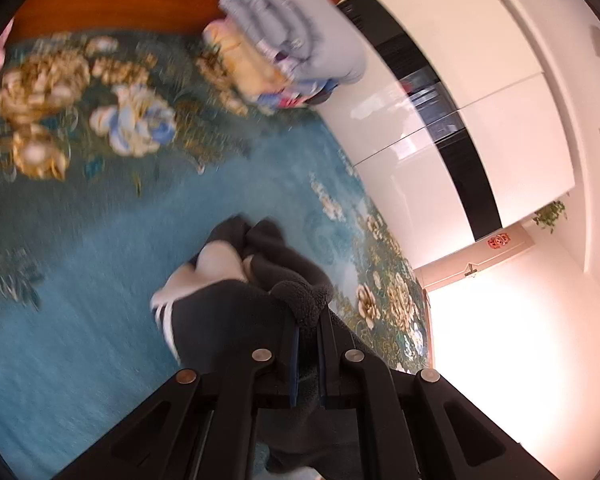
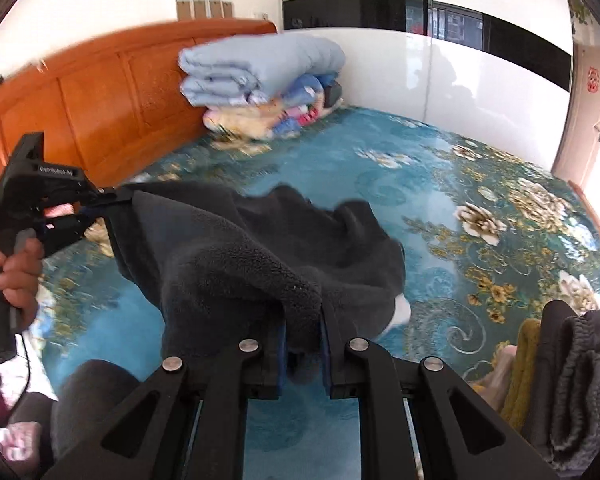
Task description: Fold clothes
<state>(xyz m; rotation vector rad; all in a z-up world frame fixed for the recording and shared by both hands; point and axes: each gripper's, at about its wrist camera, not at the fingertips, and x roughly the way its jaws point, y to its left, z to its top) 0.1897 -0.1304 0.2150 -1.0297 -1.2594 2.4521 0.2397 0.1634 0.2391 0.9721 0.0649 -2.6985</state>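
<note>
Left wrist view: the left gripper [image 1: 308,320] sits low centre of frame, jaws nearly together, pinching a thick fleece edge of the dark garment [image 1: 220,312]. The rest of it trails up-frame over the blue floral bedspread [image 1: 100,240], a white patch showing. The bite looks small, and a hard tug could pull the fleece free. The picture is smeared.

Right wrist view: the right gripper [image 2: 302,340], bottom centre, is closed down on another bunched edge of the same garment, which hangs stretched toward the left gripper at mid-left. The slack middle may sag and crease. Folded clothes [image 2: 572,368] wait at lower right.
</note>
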